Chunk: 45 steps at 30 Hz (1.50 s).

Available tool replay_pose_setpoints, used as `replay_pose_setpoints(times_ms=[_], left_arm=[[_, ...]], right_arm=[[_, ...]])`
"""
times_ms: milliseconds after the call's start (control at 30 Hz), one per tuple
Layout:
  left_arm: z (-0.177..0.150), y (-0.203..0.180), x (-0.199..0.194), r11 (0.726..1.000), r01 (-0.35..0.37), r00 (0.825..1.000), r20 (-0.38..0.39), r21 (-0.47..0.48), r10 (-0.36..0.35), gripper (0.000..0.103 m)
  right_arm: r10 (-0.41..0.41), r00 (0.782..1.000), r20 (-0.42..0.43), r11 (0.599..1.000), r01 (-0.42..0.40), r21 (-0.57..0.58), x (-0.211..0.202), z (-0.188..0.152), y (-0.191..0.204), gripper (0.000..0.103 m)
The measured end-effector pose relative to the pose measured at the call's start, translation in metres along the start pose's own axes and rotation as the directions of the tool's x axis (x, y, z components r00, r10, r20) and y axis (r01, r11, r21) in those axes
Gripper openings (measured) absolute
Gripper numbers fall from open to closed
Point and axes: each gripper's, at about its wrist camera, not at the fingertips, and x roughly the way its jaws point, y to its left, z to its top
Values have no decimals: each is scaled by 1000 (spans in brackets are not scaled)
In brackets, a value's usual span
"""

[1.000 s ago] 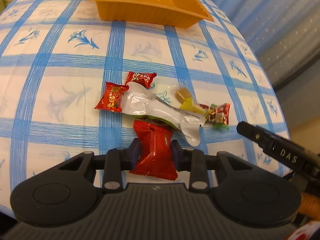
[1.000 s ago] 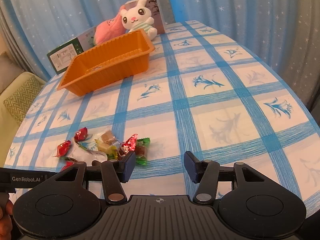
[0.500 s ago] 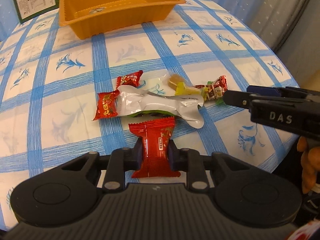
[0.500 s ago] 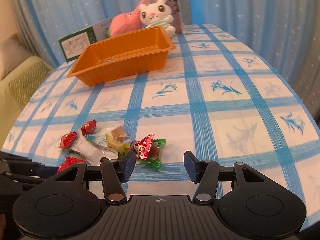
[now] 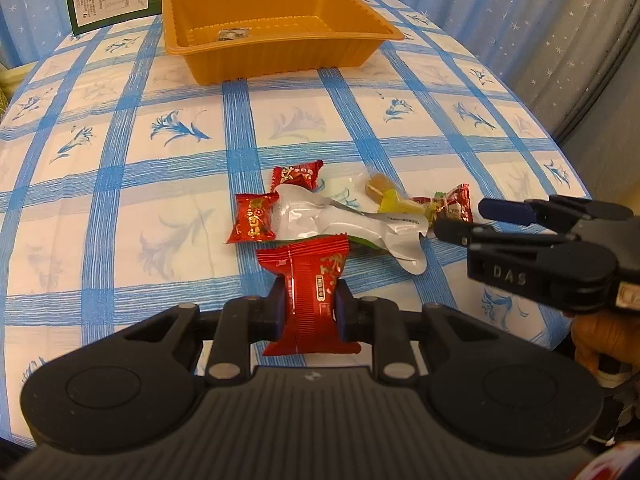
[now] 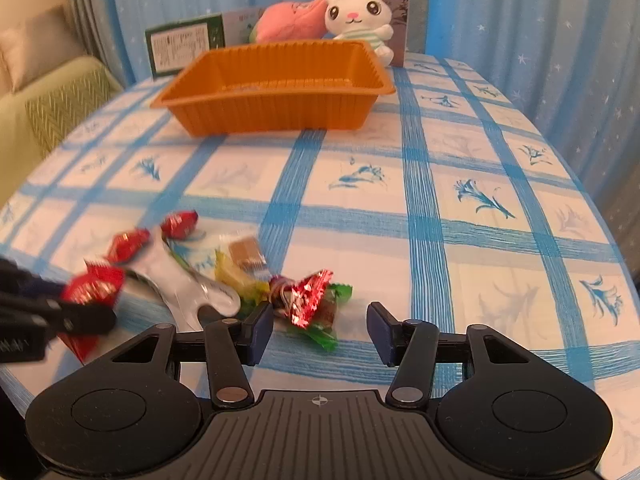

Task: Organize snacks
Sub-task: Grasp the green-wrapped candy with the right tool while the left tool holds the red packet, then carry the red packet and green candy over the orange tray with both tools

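Left wrist: tray (image 5: 280, 54) holds one wrapper (image 5: 233, 34); hidden frm right.

Both cameras sit low over the near edge of the tabletop (image 5: 120, 184), each looking forward past its own jaws toward the orange tray (image 5: 276, 60) at the far end. The left view stands closer to the snack pile (image 5: 340, 220); the right view looks from its right side. Both share pile and tray.
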Motion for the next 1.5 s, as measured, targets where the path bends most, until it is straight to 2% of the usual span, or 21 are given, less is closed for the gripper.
replay_pose_setpoints(times_ms=[33,133,367,533,667,700,733,767,867,1033,1067,1100,1133,1233,1400,1500], left_arm=[[0,1,0,1000,1,1000,1,-2,-1,21],[0,2,-1,1000,-1,1000,2,-6,1,21],[0,3,-3,1000,2,1000,9,-16,-2,21],[1,5,-7,1000,-3,1000,20,-19,3,21],[1,5,-7,1000,-2,1000,19,-19,2,21],[1,5,-7,1000,-1,1000,19,-19,2,21],[1,5,-7,1000,0,1000,17,-19,1,21],[1,5,-6,1000,1,1000,17,-20,-1,21],[1,4,-6,1000,3,1000,21,-24,-3,21],[1,5,-6,1000,5,1000,26,-29,-4,21],[1,5,-5,1000,6,1000,27,-30,-5,21],[1,5,-6,999,7,1000,29,-31,-6,21],[1,5,-6,999,7,999,31,-32,-6,21],[2,6,-7,999,8,999,38,-33,-7,21],[6,7,-11,999,1,998,57,-35,1,21],[11,8,-13,999,-7,997,72,-37,10,21]], right_arm=[[-4,1000,-6,1000,4,-8,1,-1,0,41],[-18,1000,-9,1000,18,1,5,-2,-2,31],[-37,999,0,999,37,2,5,-1,-2,23],[-102,995,8,995,102,11,1,-1,-6,23],[-119,993,-9,992,120,37,3,-1,-12,25],[-126,992,-5,991,126,39,4,-1,-12,31],[-133,991,1,990,133,40,4,-1,-12,41],[-135,991,8,990,134,43,4,0,-12,45],[-124,992,26,991,122,57,5,1,-14,47],[-123,992,18,990,121,79,8,1,-17,45],[-124,992,19,989,122,82,8,1,-17,42],[-124,992,19,989,122,79,7,1,-17,25],[-126,992,20,990,124,74,7,1,-16,24],[-130,991,19,989,128,72,6,1,-16,22],[-188,980,70,980,182,85,-6,3,-18,22],[-182,978,101,980,171,106,-14,6,-19,22]])
